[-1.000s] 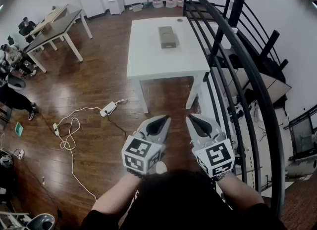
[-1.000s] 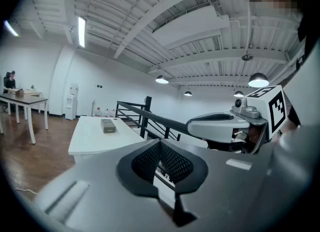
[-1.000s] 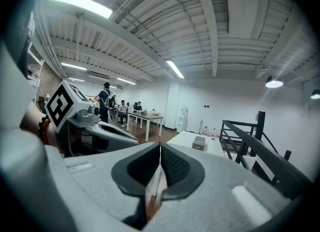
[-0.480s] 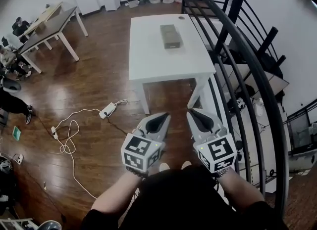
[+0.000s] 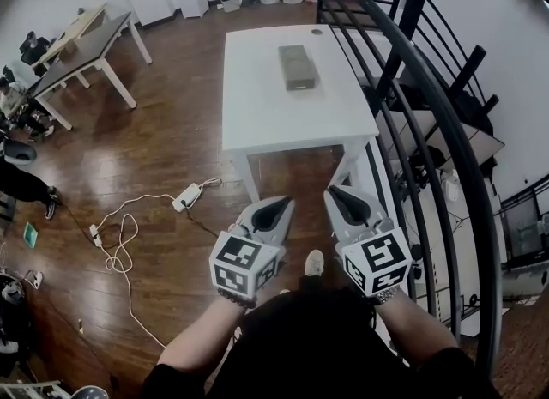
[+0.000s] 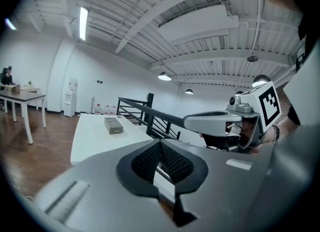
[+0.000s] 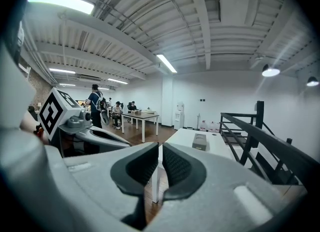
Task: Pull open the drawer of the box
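Box [image 5: 297,67] is sitting mid-table [image 5: 266,114], well apart from left gripper [image 5: 279,207] and right gripper [image 5: 341,198], both hovering with jaws closed and empty; next move is likely needing jaws opening squarely at the drawer [image 5: 299,86] front.

The box [image 5: 296,67] is grey, the table [image 5: 266,118] white, the floor [image 5: 163,157] glossy brown, the railing [image 5: 463,161] black.
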Demonstrator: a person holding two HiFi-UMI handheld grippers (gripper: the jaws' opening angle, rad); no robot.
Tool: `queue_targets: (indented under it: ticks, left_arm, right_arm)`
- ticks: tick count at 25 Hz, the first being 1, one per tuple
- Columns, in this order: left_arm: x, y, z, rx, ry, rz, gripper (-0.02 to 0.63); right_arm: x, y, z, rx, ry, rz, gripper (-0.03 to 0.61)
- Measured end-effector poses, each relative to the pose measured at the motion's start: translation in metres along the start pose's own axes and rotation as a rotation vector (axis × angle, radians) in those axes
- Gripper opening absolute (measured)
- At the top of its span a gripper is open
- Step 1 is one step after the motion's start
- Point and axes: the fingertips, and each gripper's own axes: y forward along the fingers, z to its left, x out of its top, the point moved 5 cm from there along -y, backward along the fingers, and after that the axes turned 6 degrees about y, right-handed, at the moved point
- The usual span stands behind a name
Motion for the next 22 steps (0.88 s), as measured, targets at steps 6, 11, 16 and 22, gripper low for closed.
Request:
queue_targets:
  ticks: [6,11,16,22]
  left_arm:
    - [0.011,0.044,0.018,0.019,0.015,0.027,0.015]
    - [0.022,0.08,0.034,0.038,0.017,0.049,0.015]
    - [0.03,0.12,0.043,0.056,0.012,0.064,0.017]
    - [0.044,0.154,0.051,0.087,0.009,0.067,0.017]
  right_arm:
    - [0.003,0.031,-0.042,0.021,0.031,0.003,0.011]
    - [0.007,0.057,-0.068,0.053,0.038,0.017,0.012]
    - [0.007,0.075,-0.102,0.075,0.046,0.034,0.011]
    - [0.01,0.095,-0.137,0.107,0.07,0.056,0.011]
